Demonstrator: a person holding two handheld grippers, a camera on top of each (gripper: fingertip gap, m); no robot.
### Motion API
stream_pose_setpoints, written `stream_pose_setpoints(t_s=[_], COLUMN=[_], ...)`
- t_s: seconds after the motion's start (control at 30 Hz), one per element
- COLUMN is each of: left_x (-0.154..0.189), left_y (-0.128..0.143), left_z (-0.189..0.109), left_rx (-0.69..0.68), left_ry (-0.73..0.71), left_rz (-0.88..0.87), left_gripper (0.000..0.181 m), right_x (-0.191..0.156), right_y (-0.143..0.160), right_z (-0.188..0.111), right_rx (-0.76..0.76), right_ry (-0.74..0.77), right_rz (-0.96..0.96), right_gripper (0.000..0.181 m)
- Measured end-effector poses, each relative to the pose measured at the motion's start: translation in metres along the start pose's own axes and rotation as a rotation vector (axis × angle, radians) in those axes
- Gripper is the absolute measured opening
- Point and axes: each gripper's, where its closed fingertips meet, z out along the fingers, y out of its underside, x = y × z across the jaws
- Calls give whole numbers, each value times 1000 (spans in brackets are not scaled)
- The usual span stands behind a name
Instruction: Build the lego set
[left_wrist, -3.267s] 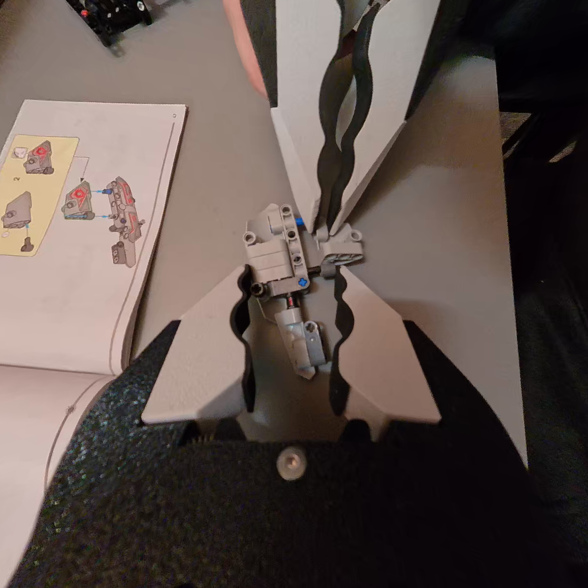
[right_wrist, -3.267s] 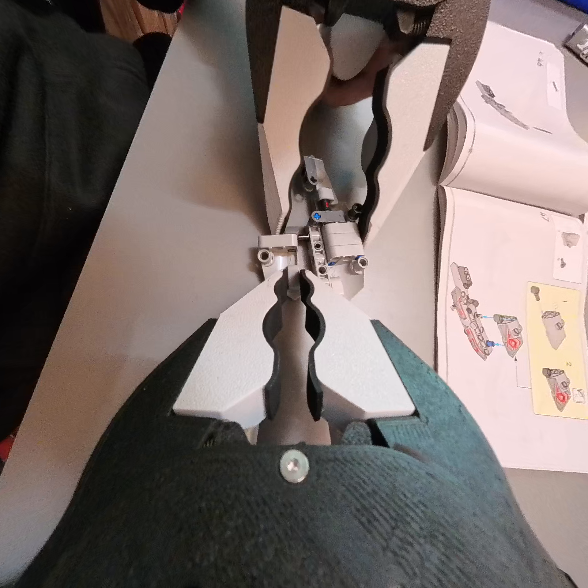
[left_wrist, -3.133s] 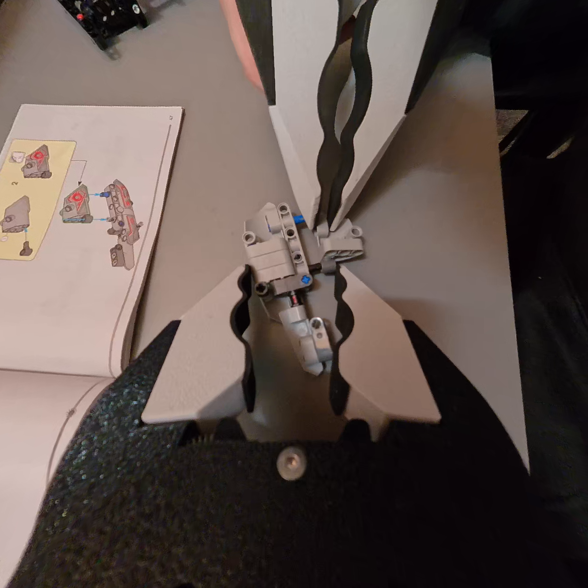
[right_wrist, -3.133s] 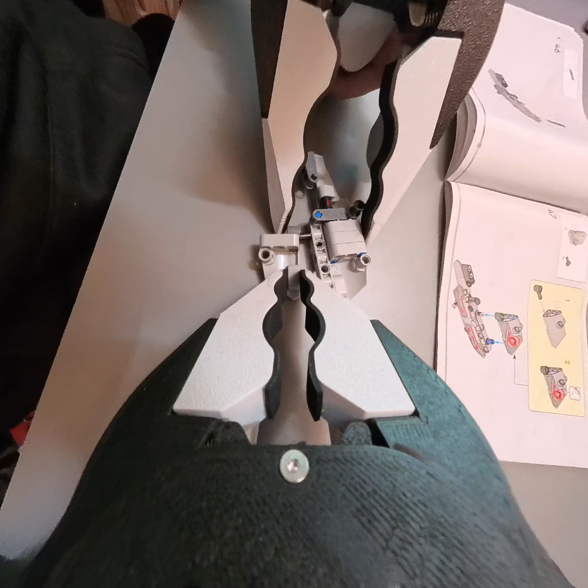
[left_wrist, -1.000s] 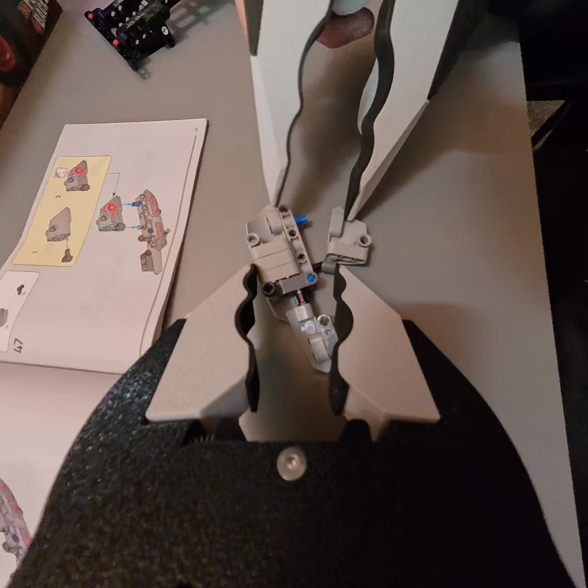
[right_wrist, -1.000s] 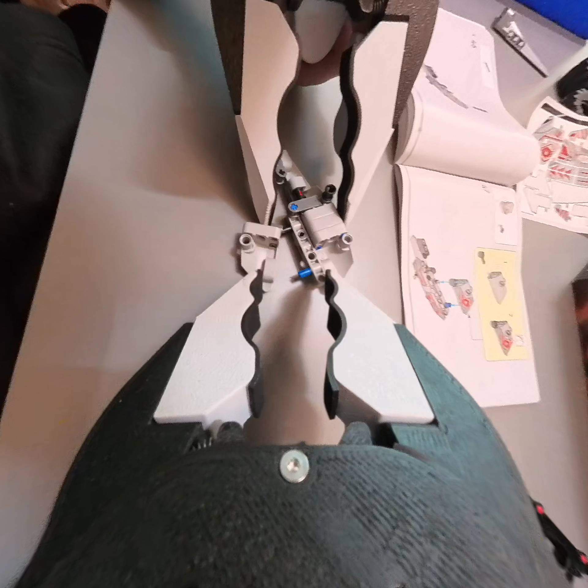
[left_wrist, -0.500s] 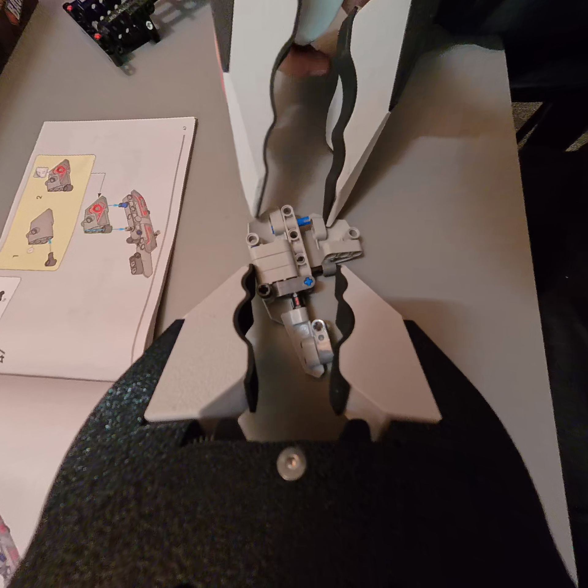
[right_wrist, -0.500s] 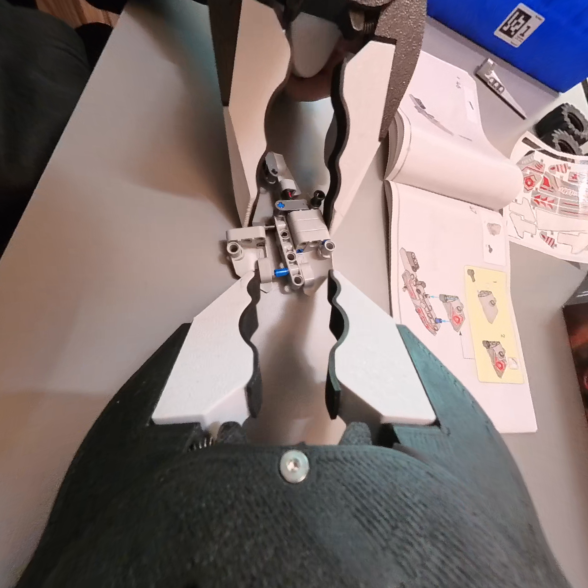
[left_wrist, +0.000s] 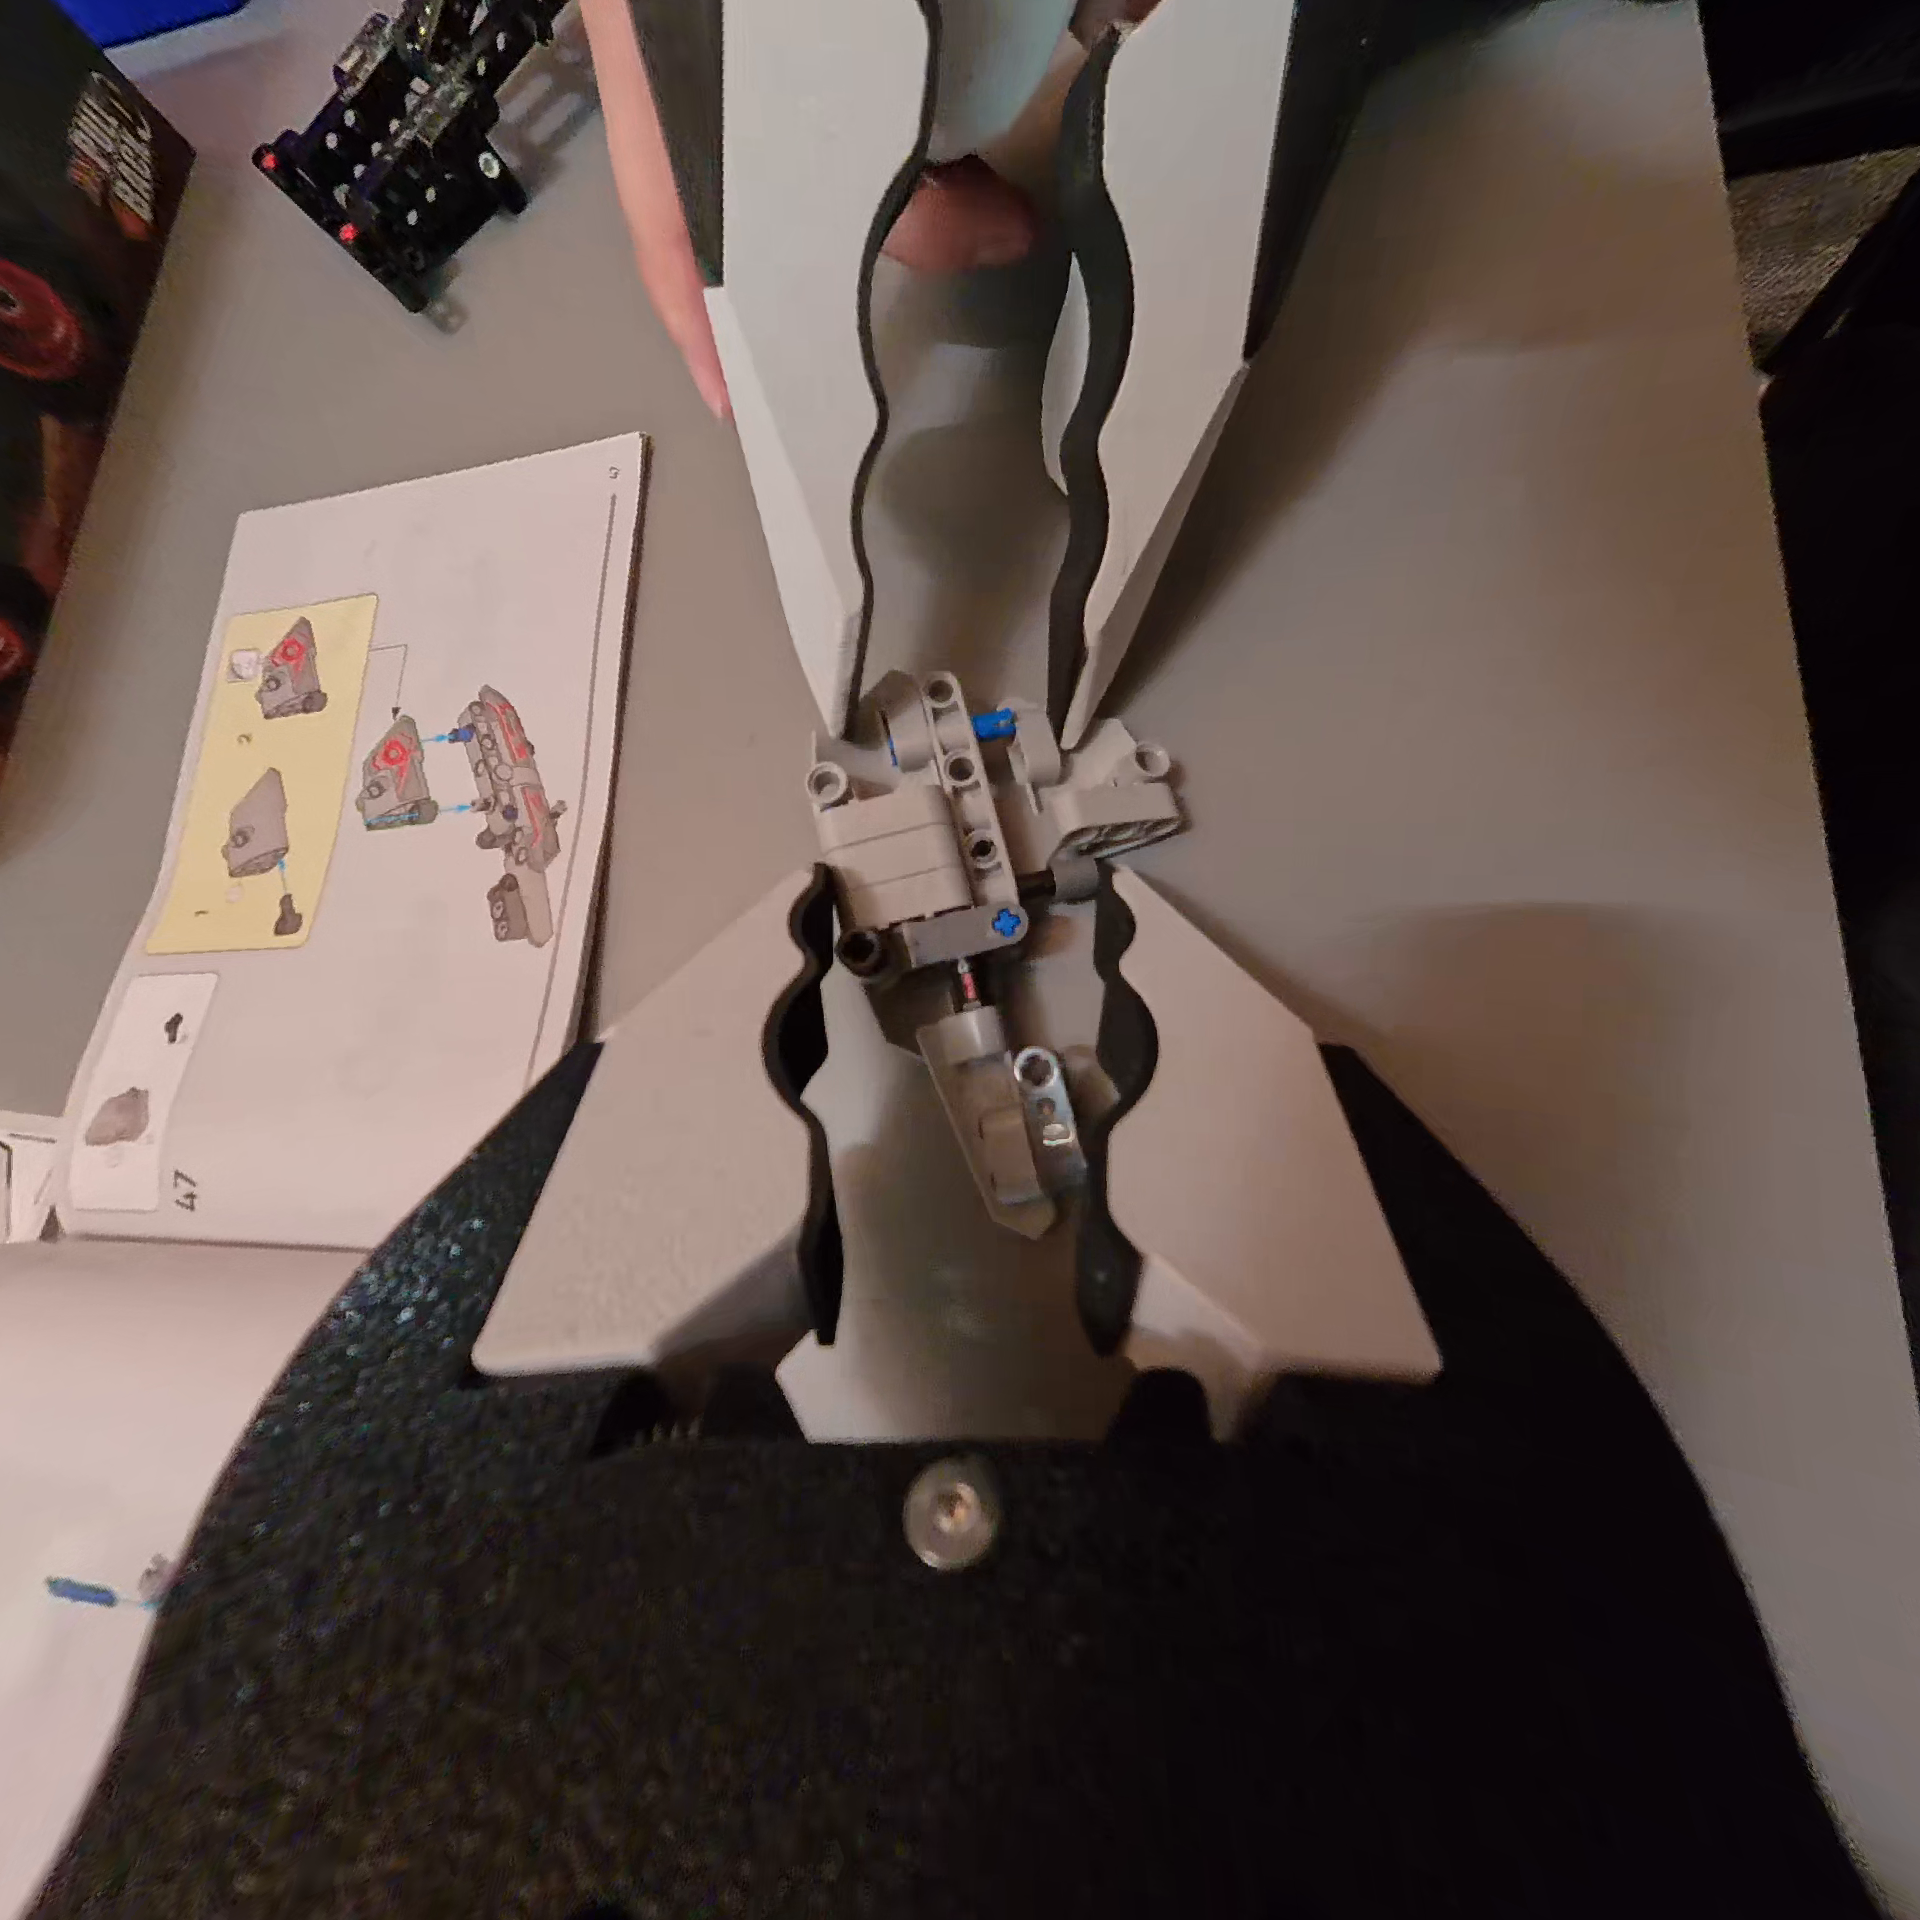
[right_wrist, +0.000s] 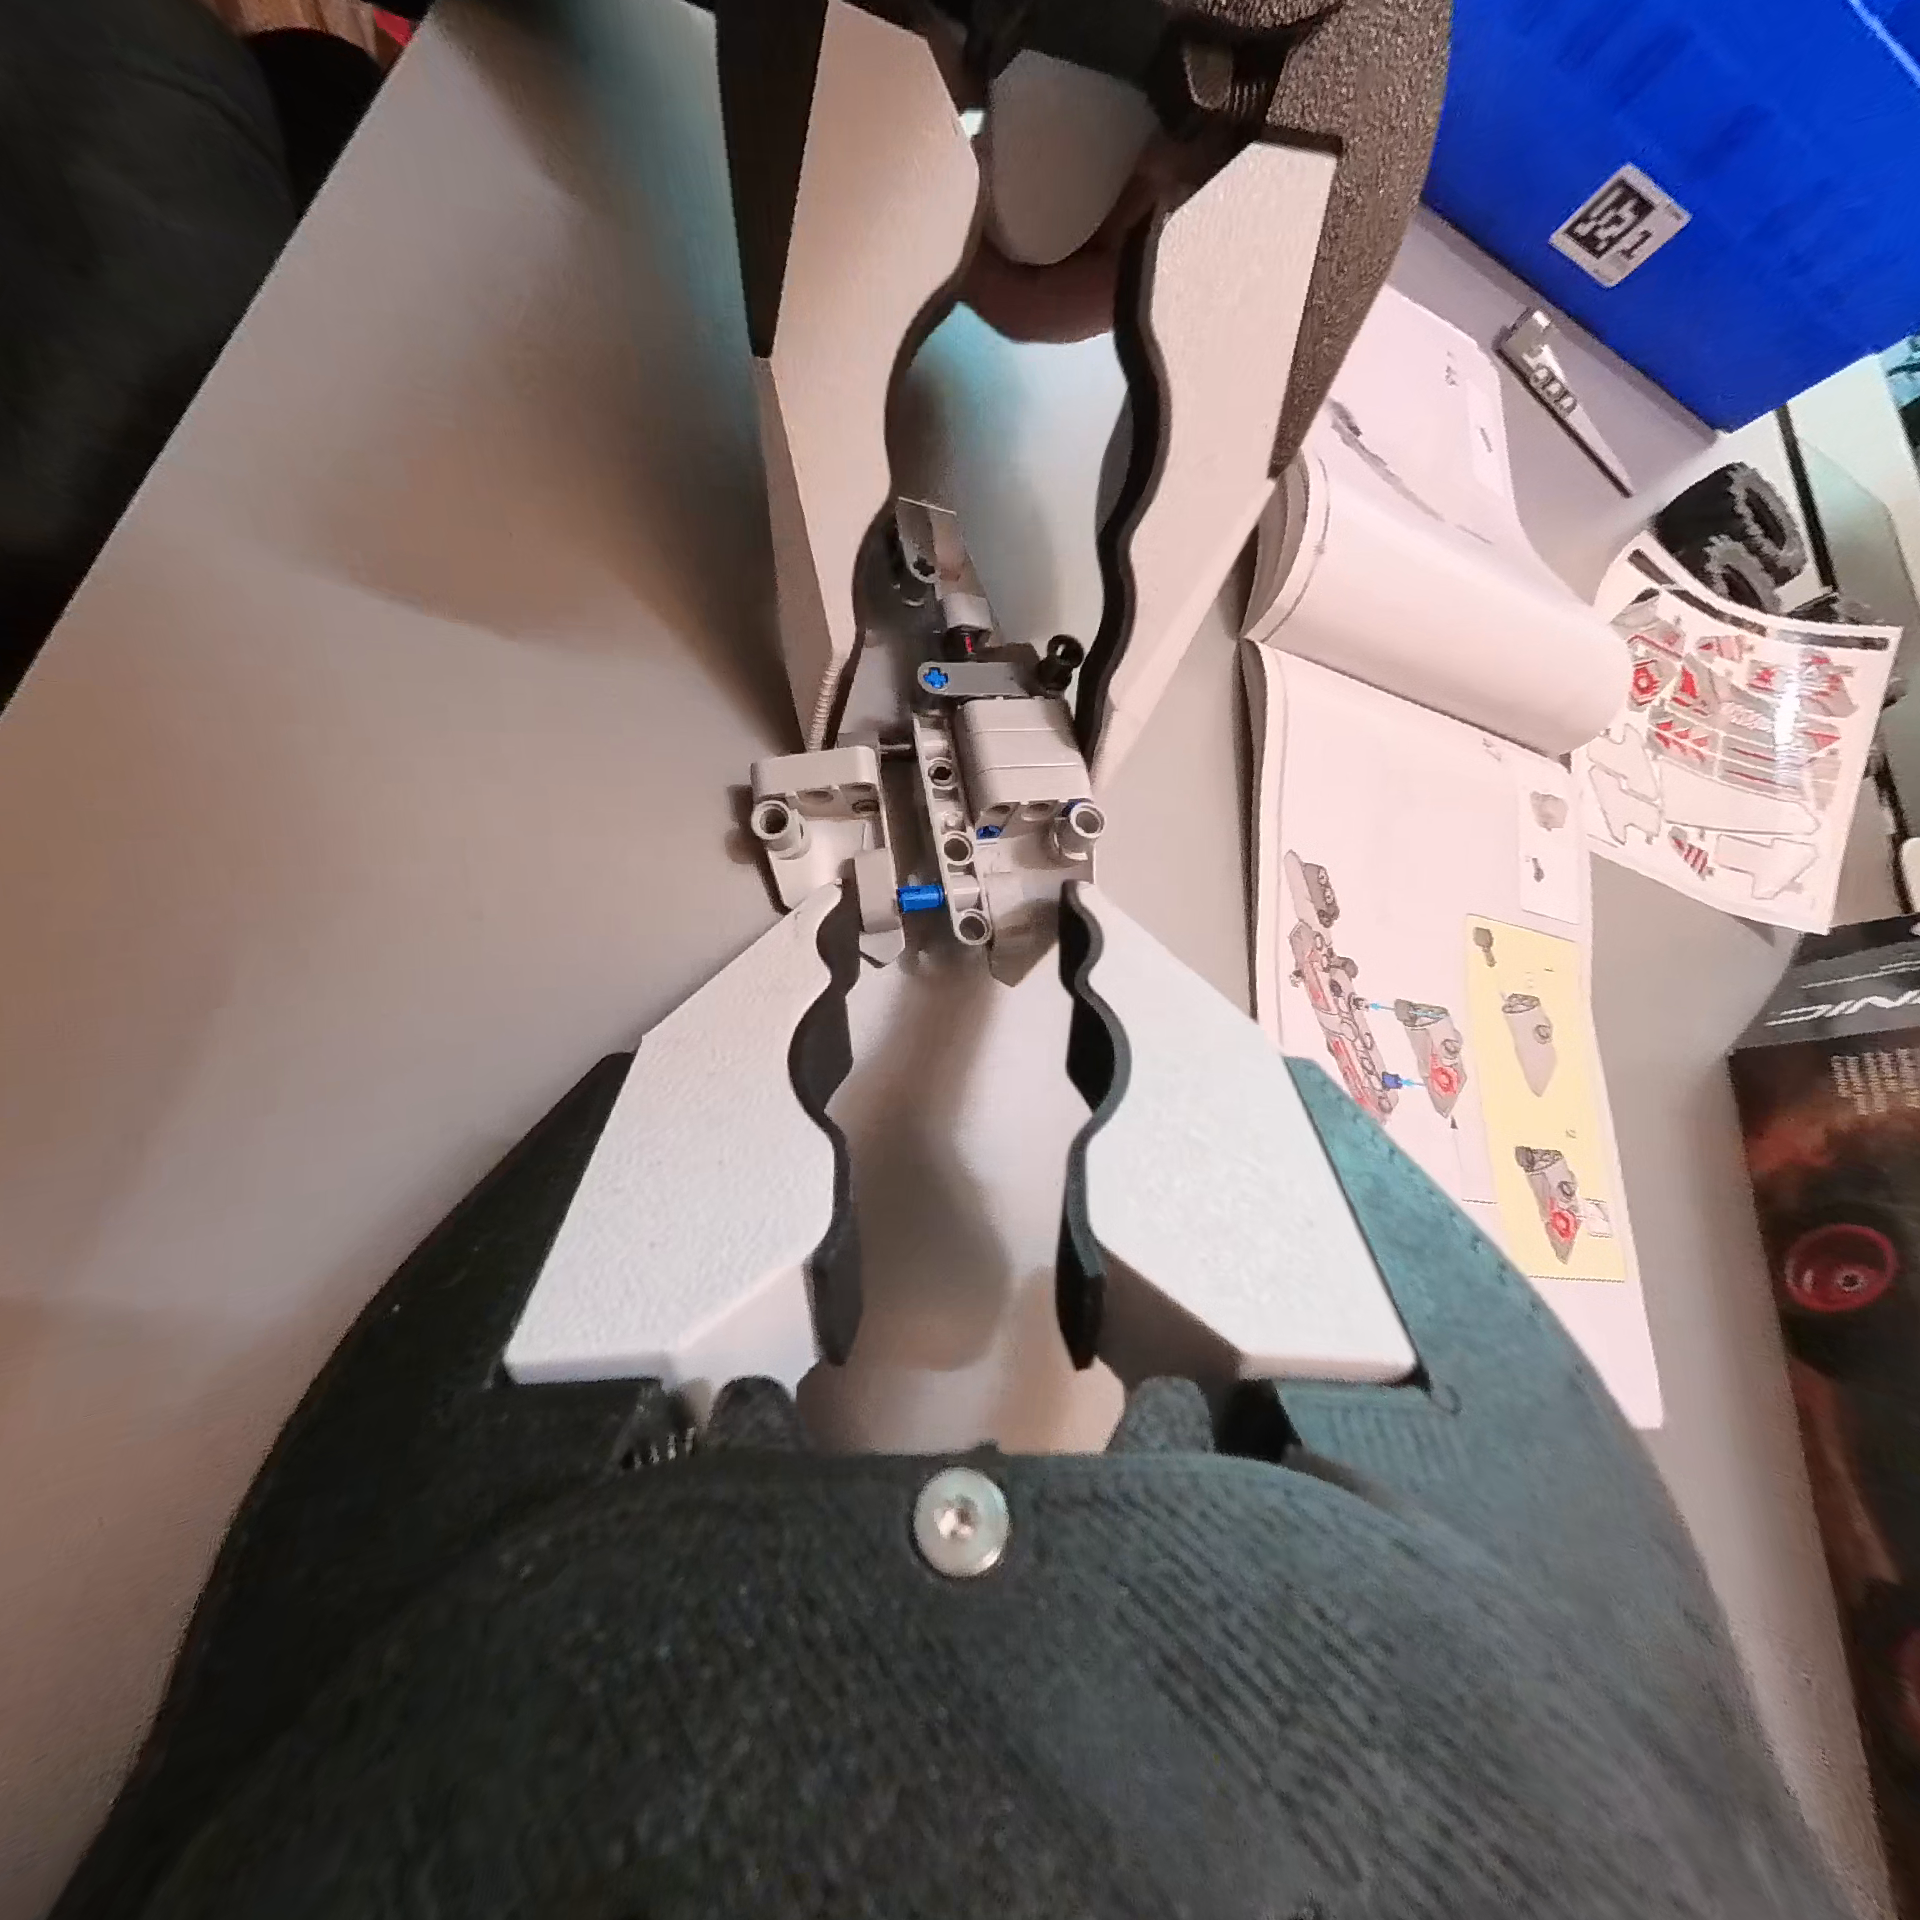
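A grey lego assembly (left_wrist: 914, 842) lies low over the grey table (left_wrist: 1455, 935). My left gripper (left_wrist: 966, 904) is shut on it across its middle, and its pointed tail sits between the fingers. A grey angled connector (left_wrist: 1117, 805) sits at the assembly's far side on a blue pin (left_wrist: 992, 724) that still shows. My right gripper (left_wrist: 961, 722) faces the left one. In the right wrist view the right gripper (right_wrist: 951, 904) has its tips against the connector (right_wrist: 821, 805) on one side and the assembly (right_wrist: 1018, 769) on the other.
An open instruction booklet (left_wrist: 416, 831) lies beside the grippers, and also shows in the right wrist view (right_wrist: 1403, 935). Beyond it are a black lego model (left_wrist: 416, 156), a blue box (right_wrist: 1662, 156), black tyres (right_wrist: 1735, 540), a sticker sheet (right_wrist: 1745, 748) and the dark set box (right_wrist: 1849, 1195). The table edge (left_wrist: 1766, 727) runs close by. Both grippers' tips are close together, under 4 cm apart. From either gripper's tips it is about 25 cm to the black lego model (left_wrist: 416, 156).
My right gripper let go of the connector, opened wide, then closed in around the assembly's end. The connector moved from apart onto the blue pin. My left gripper kept its hold.
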Motion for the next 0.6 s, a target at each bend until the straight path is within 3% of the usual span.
stream_pose_setpoints(t_s=[0.37, 0.6], left_x=[-3, -5], left_y=[1, 5], left_z=[-1, 0], left_rx=[-19, -11], left_ry=[-22, 12], left_rz=[17, -126], left_gripper=[48, 48], right_x=[-5, -12], right_y=[-6, -8], right_z=[1, -1], right_rx=[-55, -119], right_ry=[104, 212], right_rz=[-201, -424], right_gripper=[25, 18])
